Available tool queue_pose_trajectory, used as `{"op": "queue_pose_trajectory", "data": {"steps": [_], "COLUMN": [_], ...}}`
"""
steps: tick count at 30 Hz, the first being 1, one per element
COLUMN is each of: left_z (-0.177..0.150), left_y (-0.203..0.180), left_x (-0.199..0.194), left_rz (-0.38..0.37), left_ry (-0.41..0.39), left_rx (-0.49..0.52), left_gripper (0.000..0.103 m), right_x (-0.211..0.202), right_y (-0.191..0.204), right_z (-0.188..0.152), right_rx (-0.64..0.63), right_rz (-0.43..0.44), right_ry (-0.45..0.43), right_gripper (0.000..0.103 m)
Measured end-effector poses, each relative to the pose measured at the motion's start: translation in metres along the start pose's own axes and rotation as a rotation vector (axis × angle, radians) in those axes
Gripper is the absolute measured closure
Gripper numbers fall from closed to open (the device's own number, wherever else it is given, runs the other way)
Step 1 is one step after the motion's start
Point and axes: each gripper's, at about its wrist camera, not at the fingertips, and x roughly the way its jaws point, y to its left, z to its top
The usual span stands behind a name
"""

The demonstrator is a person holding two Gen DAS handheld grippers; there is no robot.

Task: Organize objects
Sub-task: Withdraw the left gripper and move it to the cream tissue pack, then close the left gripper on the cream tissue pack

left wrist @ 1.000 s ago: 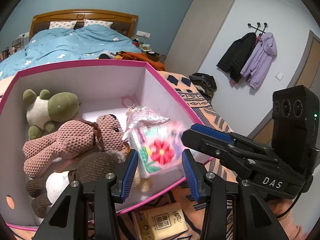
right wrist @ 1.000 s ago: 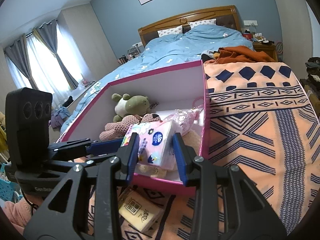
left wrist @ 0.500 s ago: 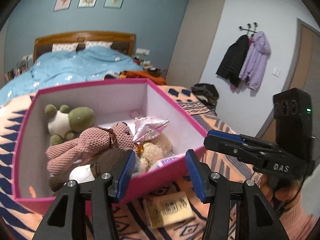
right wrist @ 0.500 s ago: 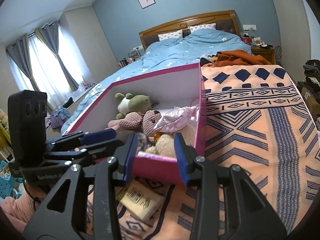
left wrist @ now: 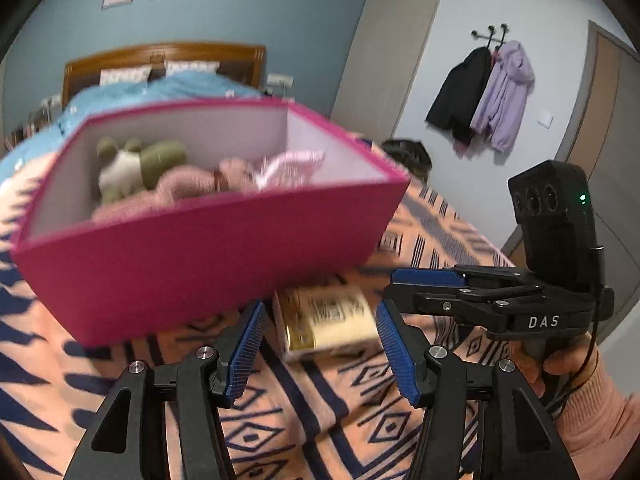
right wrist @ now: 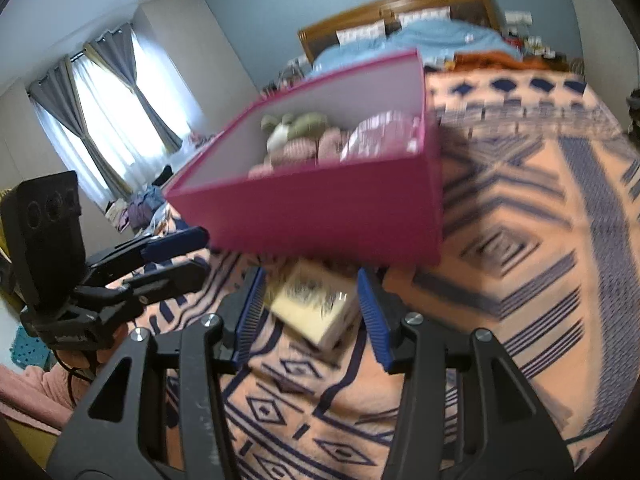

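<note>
Left gripper [left wrist: 318, 344]: blue-padded jaws part-open and opening; the pale yellow packet [left wrist: 328, 322] shows in the gap between them, but the pads do not press on it.
Right gripper [right wrist: 310, 312]: jaws likewise part-open and opening, framing the same packet [right wrist: 316, 306] without touching it; seen from the left wrist, its fingers [left wrist: 430, 278] reach in from 3 o'clock.
Packet place: flat on the patterned blanket [left wrist: 280, 420], just in front of the near wall of the pink box [left wrist: 200, 260], at 6 o'clock from it.
Box contents: a green frog plush [left wrist: 140, 162], a pink knitted plush [left wrist: 188, 186] and a shiny pink bag [left wrist: 290, 166], all blurred.
Edges: the box's near wall stands high right behind the packet; from the right wrist, its right corner [right wrist: 434, 208] sits at 1 o'clock from the packet.
Open room: bare blanket [right wrist: 540, 220] spreads wide toward 3 o'clock of the box in the right wrist view; near strip at 6 o'clock is free too.
Writing: "DAS" in white on the right gripper's body [left wrist: 543, 322]; the packet carries a barcode and print too blurred to read.
Change from earlier: a second ago a flowered tissue pack hung between the jaws over the box; that pack is now out of sight, both grippers have dropped in front of the box and widened, and the yellow packet has come into the gap.
Hand: a right hand [left wrist: 560, 364] in a pink sleeve holds the right gripper's handle.
</note>
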Motion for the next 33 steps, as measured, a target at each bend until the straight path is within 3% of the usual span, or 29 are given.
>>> {"op": "queue_pose_trajectory", "data": {"steps": [5,12,18,26,33], "left_z": [-0.009,-0.015,-0.018,-0.023,-0.047], "left_y": [0.009,0.015,0.011,0.002,-0.004], "left_x": [0.027,0.044,0.050,0.037,0.016], "left_rz": [-0.054,-0.068,-0.067,-0.079,-0.076], "left_ry": [0.094,0.142,0.167,0.170,0.205], "left_rx": [-0.061,-0.114,-0.104,-0.060,0.001], "left_gripper": [0.044,0.048,0.060,0.061,0.060], "right_x": [0.014,0.025,0.032,0.030,0.026], "right_y": [-0.009,-0.020,-0.020,-0.016,0.002], "right_z": [-0.011,-0.017,-0.018,-0.019,-0.028], "right_rx": [0.049,0.098,0.117,0.099,0.047], "right_rz": [0.004,0.035,0.064,0.047,0.068], "right_ry": [0.044,0.074,0.088,0.094,0.118], "right_gripper": [0.053,0.053,0.059,0.061,0.061]}}
